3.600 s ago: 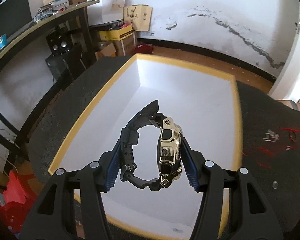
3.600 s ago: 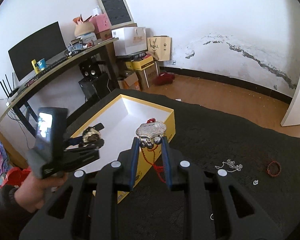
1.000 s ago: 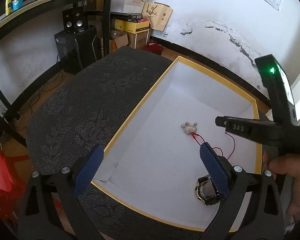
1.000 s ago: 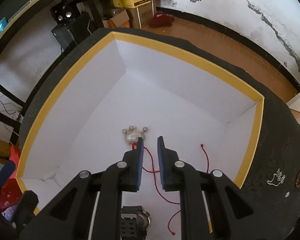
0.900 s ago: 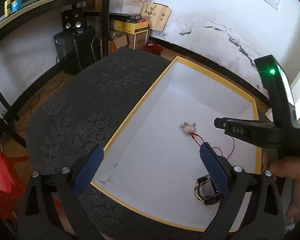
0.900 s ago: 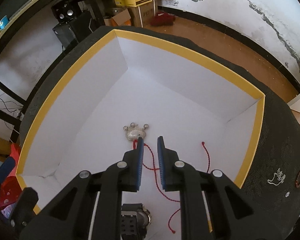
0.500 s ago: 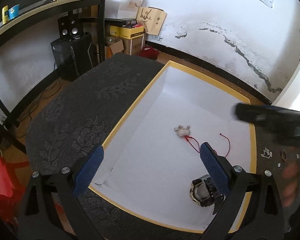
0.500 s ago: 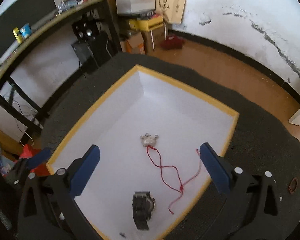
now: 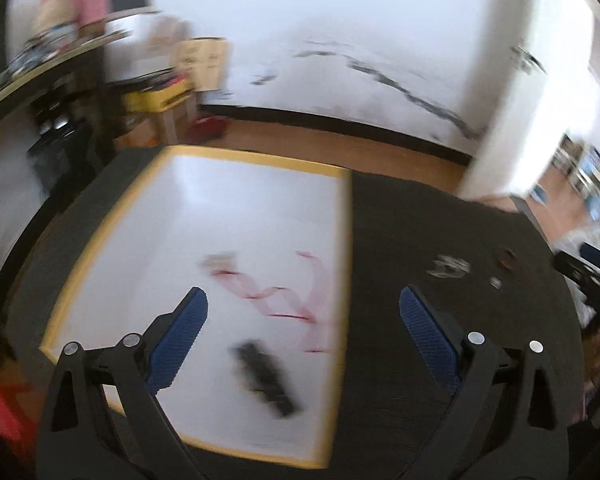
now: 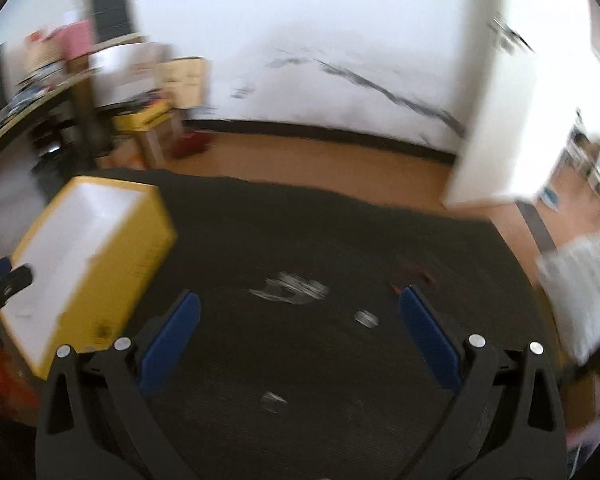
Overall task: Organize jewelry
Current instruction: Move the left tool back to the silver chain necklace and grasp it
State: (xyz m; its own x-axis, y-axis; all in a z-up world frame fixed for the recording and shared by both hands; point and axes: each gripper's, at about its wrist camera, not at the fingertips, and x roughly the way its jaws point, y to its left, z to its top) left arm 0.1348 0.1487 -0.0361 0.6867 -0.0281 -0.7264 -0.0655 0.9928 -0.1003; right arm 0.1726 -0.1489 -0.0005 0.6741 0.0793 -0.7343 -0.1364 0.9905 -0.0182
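Both now views are blurred by motion. In the left wrist view, the yellow-rimmed white box [image 9: 342,240] holds a black watch [image 9: 264,376] and a silver pendant [image 9: 220,260] on a red cord [image 9: 276,296]. My left gripper [image 9: 302,312] is open and empty above the box's right part. On the dark cloth lie a silver piece [image 9: 448,266], a dark bead bracelet [image 9: 506,258] and a small ring [image 9: 495,281]. My right gripper [image 10: 300,314] is open and empty over the cloth, with the silver piece [image 10: 290,286], ring [image 10: 366,318] and bracelet [image 10: 414,270] ahead.
The box [image 10: 112,256] stands at the left in the right wrist view. A small silver bit [image 10: 274,398] lies on the cloth near the gripper. A cluttered desk [image 9: 52,60] and cartons stand at the back left. A white door [image 10: 500,120] is at the right.
Both grippers have swung right, away from the box middle toward the loose jewelry on the cloth. The right gripper has left the box and stays open. Watch and pendant stay in the box.
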